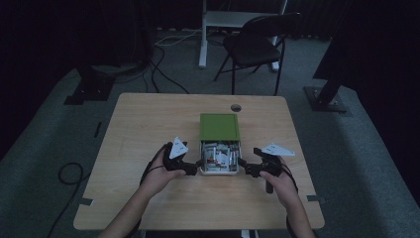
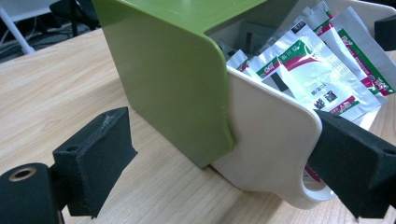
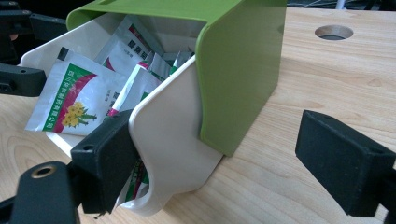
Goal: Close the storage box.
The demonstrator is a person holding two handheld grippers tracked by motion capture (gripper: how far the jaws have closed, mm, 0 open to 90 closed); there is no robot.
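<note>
A green box sleeve (image 1: pixel 219 127) lies mid-table with a white drawer (image 1: pixel 219 172) pulled out of it toward me. The drawer holds several white sachets (image 1: pixel 218 156) with red and green print. My left gripper (image 1: pixel 190 168) is open at the drawer's left wall. In the left gripper view the gripper (image 2: pixel 224 163) straddles the white wall (image 2: pixel 271 135) beside the green sleeve (image 2: pixel 173 79). My right gripper (image 1: pixel 245 168) is open at the drawer's right wall. In its own view the gripper (image 3: pixel 224 161) spans the drawer wall (image 3: pixel 173 126), one jaw inside among the sachets (image 3: pixel 74 93).
The wooden table (image 1: pixel 148 129) has a round cable hole (image 1: pixel 236 107) behind the box. A black chair (image 1: pixel 257 44) and a white desk leg (image 1: pixel 203 34) stand on the floor beyond the table. Cables (image 1: pixel 69 173) lie on the floor at the left.
</note>
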